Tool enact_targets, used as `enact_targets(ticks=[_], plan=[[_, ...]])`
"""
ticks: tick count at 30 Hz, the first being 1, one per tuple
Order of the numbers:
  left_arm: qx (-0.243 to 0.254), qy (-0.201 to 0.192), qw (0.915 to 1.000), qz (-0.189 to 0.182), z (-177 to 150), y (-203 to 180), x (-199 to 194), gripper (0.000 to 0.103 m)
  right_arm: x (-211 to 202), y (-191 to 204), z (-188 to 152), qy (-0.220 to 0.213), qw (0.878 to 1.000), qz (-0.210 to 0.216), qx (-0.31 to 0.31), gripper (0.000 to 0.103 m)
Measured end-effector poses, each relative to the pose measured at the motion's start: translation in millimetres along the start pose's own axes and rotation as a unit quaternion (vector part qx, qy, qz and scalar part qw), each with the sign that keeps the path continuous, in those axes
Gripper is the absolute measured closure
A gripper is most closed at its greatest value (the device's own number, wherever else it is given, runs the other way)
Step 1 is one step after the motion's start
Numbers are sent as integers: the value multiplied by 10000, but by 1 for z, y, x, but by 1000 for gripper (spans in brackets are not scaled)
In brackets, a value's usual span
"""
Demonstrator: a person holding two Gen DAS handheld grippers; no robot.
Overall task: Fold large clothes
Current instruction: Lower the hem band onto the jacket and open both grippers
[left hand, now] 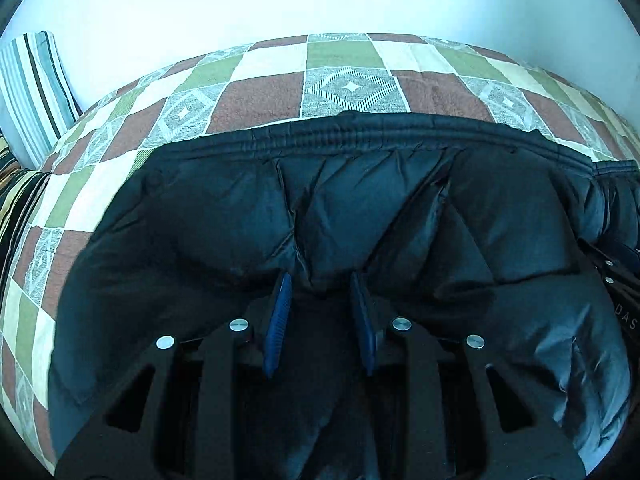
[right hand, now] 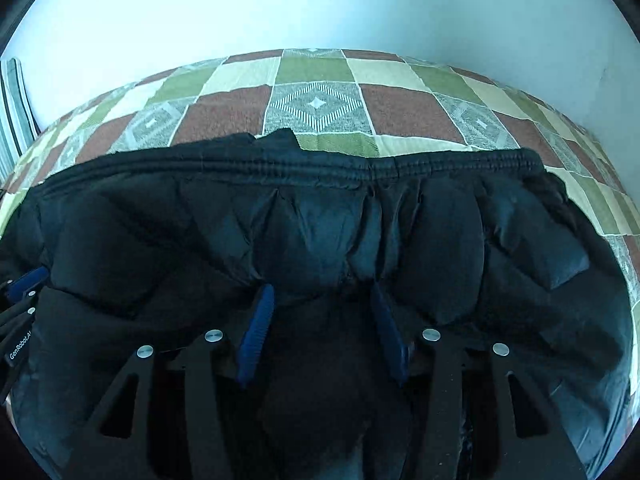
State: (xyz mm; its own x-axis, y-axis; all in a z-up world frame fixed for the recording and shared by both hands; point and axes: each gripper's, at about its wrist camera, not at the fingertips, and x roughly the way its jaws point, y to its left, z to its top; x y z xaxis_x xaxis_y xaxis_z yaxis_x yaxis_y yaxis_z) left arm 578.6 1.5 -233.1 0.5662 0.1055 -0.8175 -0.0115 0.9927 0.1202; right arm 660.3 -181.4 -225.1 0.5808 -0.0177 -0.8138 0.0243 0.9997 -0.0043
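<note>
A dark, puffy quilted jacket (left hand: 400,208) lies across a checked bedspread (left hand: 260,96), its ribbed hem running along the far side. My left gripper (left hand: 320,278) is shut on a bunched fold of the jacket, with cloth puckering between its blue pads (left hand: 278,320). In the right wrist view the same jacket (right hand: 160,240) fills the lower frame. My right gripper (right hand: 322,288) holds a thick fold of it, jaws set wider, with the fabric bulging between the pads (right hand: 256,332). Each gripper shows at the edge of the other's view, side by side on the jacket.
The bedspread (right hand: 400,108) with green, brown and cream squares stretches beyond the hem to a pale wall. A striped pillow (left hand: 36,88) leans against the wall at the far left, also seen as a striped pillow edge (right hand: 12,100).
</note>
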Motion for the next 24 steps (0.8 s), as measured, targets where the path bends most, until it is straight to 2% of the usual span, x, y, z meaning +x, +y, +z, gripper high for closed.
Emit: enact_targets(ticks=[8, 19, 22, 24], plan=[[121, -145, 9998, 98, -4, -7, 7, 75, 6, 8, -5, -196, 9994, -261, -97, 52], [143, -261, 9995, 127, -4, -7, 6, 75, 4, 8, -7, -284, 9990, -318, -108, 51], [141, -266, 9994, 197, -1, -6, -1, 70, -2, 6, -5, -290, 9992, -278, -79, 50], [87, -279, 9993, 214, -1, -1, -10, 55, -10, 3, -4, -311, 9993, -208, -36, 46]])
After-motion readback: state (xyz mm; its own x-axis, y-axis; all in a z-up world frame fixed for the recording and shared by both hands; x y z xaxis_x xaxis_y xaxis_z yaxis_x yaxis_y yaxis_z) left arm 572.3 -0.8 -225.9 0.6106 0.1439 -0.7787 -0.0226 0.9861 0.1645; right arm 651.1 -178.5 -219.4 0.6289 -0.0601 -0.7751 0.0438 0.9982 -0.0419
